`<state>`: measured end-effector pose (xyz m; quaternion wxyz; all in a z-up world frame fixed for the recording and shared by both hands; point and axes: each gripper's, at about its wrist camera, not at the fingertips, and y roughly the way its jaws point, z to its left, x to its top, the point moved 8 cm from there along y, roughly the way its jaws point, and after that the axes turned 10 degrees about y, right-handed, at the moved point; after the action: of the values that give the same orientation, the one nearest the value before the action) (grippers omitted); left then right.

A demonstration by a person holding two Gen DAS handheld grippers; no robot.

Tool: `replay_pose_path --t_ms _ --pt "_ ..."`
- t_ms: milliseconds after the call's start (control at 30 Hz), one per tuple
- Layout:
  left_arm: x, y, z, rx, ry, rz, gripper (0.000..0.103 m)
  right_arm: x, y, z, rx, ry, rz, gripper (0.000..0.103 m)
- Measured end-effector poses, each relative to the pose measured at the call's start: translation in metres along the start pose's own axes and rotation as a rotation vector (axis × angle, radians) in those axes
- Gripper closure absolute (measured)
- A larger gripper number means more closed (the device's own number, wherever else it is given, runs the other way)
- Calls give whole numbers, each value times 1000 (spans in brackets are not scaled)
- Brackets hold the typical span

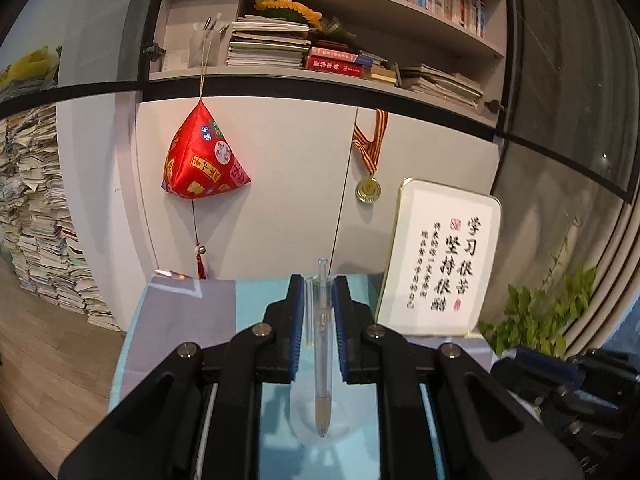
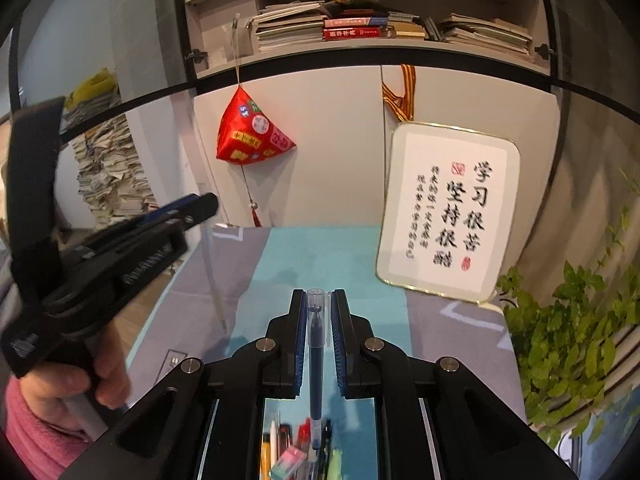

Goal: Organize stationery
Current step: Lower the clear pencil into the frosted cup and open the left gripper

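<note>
Between our left gripper (image 1: 318, 312) fingers stands a clear pen (image 1: 322, 344), seemingly clamped, tip down above the bench (image 1: 192, 316). Our right gripper (image 2: 318, 328) fingers similarly flank a dark-blue capped pen (image 2: 315, 360) above loose stationery (image 2: 300, 452).

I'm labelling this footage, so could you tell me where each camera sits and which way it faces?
Left wrist: sits on the left gripper, facing the cabinet wall over the table; shows its fingers around a clear pen.
Right wrist: sits on the right gripper, facing likewise; shows its fingers around a dark blue pen, plus the left gripper and the person's hand.
Shared: red pouch, calligraphy frame, plant.
</note>
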<state>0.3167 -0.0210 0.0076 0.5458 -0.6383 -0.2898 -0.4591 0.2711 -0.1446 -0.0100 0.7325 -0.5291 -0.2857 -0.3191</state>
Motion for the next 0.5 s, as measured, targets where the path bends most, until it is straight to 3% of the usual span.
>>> replay_pose_path --t_ms 233,500 --pt "-4 27 8 18 -9 7 90 42 16 4 2 22 -46 90" --pt "-31 45 9 15 8 53 90 46 21 6 0 27 -48 90"
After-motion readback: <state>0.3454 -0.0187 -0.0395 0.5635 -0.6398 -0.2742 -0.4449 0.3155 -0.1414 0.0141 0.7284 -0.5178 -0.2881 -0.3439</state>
